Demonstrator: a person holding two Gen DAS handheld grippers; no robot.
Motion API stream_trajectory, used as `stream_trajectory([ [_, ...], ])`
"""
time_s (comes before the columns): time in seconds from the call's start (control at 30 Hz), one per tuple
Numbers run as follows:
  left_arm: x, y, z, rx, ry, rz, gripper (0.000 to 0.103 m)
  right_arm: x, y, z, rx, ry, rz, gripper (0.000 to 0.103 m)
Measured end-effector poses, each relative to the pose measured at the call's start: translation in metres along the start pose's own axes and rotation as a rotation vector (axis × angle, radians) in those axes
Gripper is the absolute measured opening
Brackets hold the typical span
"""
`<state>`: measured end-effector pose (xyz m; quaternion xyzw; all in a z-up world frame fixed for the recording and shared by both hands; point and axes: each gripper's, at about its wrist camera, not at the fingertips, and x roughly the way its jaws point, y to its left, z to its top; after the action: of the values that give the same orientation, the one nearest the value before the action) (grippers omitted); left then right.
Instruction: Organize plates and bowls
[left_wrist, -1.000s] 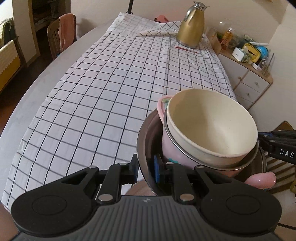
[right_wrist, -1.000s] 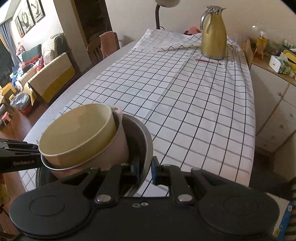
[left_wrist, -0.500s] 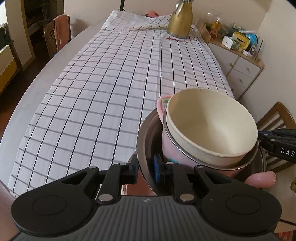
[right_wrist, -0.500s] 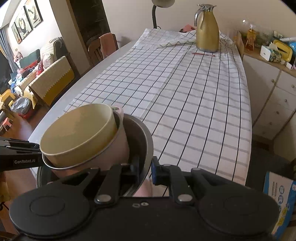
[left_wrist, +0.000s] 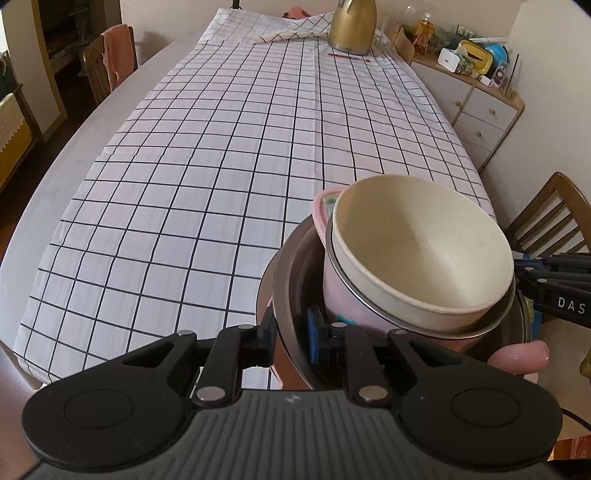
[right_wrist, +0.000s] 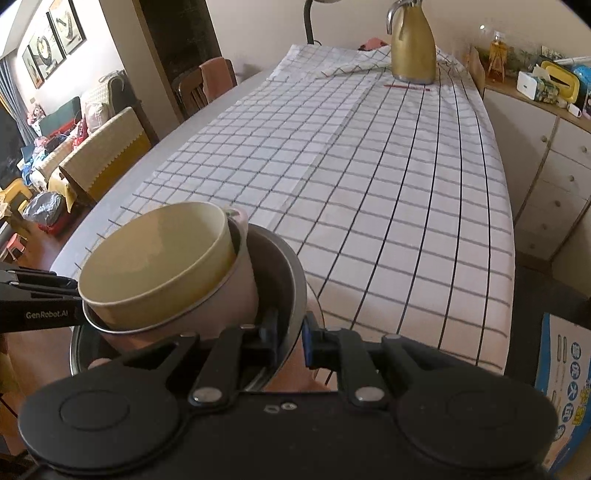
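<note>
Both hand-held grippers, left and right, are pinching the steel bowl's opposite rims, balancing the nested cream bowl and pink bowl past the worktop's 6 o'clock edge.

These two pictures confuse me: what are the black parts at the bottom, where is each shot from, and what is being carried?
Each picture comes from a camera on a hand-held two-finger tool, looking along its fingers. The black parts are the tools. The left tool and the right tool are each shut on the rim of the wide steel bowl, at opposite sides. Inside it sits a pink steel-rimmed bowl holding a cream bowl. Ahead is a long table under a white black-checked tablecloth, with a gold metal jug and a thin red stick at its far end.
</note>
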<state>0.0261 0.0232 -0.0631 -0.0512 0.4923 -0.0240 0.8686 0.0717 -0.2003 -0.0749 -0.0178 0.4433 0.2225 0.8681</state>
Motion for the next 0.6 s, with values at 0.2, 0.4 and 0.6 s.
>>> stream_trajectory([
  [0.2,0.005,0.0,-0.004,0.012,-0.004,0.007,0.015,0.006,0.003,-0.01,-0.013,0.007,-0.015,0.014],
  [0.4,0.013,-0.001,-0.008,0.032,-0.001,0.007,0.015,0.013,0.006,-0.018,-0.041,0.029,-0.034,0.014],
  [0.6,0.021,0.001,-0.01,0.03,0.005,-0.003,0.015,0.02,0.005,-0.021,-0.053,0.046,-0.051,0.015],
])
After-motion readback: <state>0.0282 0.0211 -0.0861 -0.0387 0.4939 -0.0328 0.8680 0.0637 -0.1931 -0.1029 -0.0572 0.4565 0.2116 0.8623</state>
